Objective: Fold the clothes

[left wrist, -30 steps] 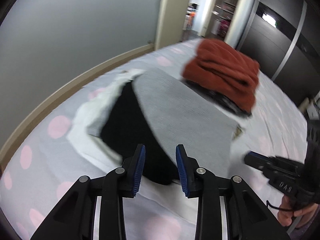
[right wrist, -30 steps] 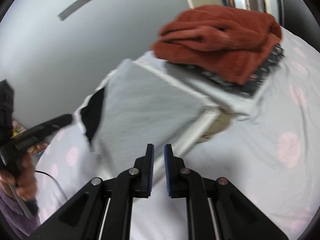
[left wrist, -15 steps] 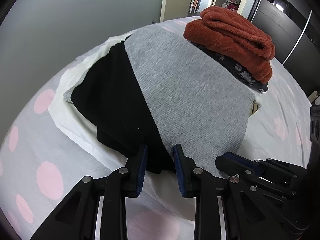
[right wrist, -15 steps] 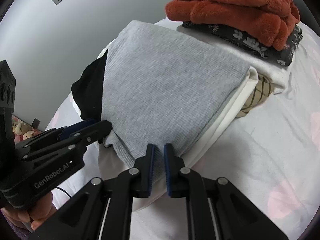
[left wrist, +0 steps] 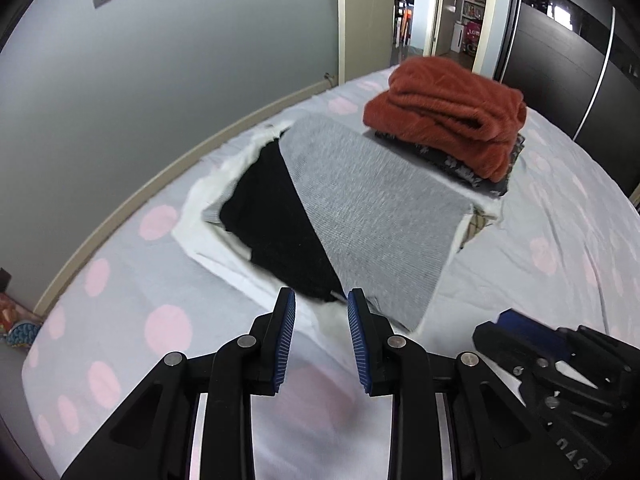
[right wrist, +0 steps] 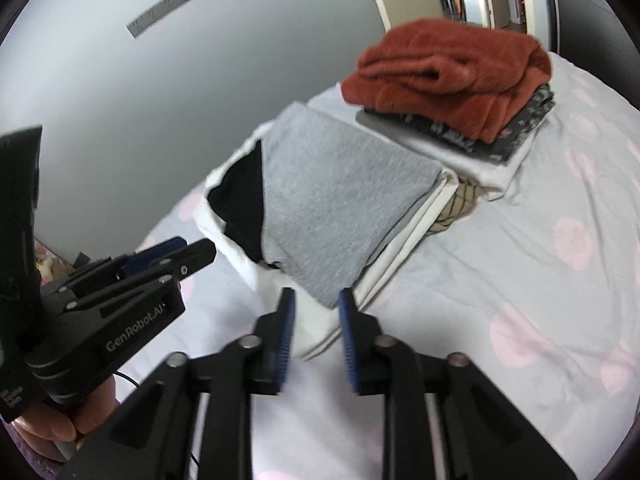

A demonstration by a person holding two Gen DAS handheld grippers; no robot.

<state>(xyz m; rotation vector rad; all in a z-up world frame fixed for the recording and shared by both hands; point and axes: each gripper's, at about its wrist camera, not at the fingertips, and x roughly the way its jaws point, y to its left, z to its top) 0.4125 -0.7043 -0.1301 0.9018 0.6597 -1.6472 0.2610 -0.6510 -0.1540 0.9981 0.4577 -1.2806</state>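
Folded grey garment (left wrist: 372, 208) is lying in the middle of the left wrist frame, spread flat over a black garment (left wrist: 280, 232) that is showing along its left edge. Both are resting on a white cloth (left wrist: 224, 256) that is sticking out around them on the left and lower sides. In the right wrist view the same grey garment (right wrist: 332, 204) is sitting at frame centre, with the white layers stacking up beneath its right edge and a bit of checked fabric (right wrist: 460, 204) peeking out just to the right.

Above and right of it, a rust-red fluffy sweater (left wrist: 444, 116) is sitting folded on top of a dark floral-print garment (left wrist: 472, 168), touching the grey piece's far edge.

All of this is lying on a bed (left wrist: 560, 248) covered in a pale sheet with pink dots.

Left gripper (left wrist: 321, 308) is hovering at the lower centre of its frame, fingers spread apart and gripping nothing, tips just short of the pile's near edge. Right gripper (right wrist: 313, 306) is likewise gaping open and empty at the lower centre of its view, near the grey corner. A hand (right wrist: 60, 416) is gripping the left tool's handle at the lower left.
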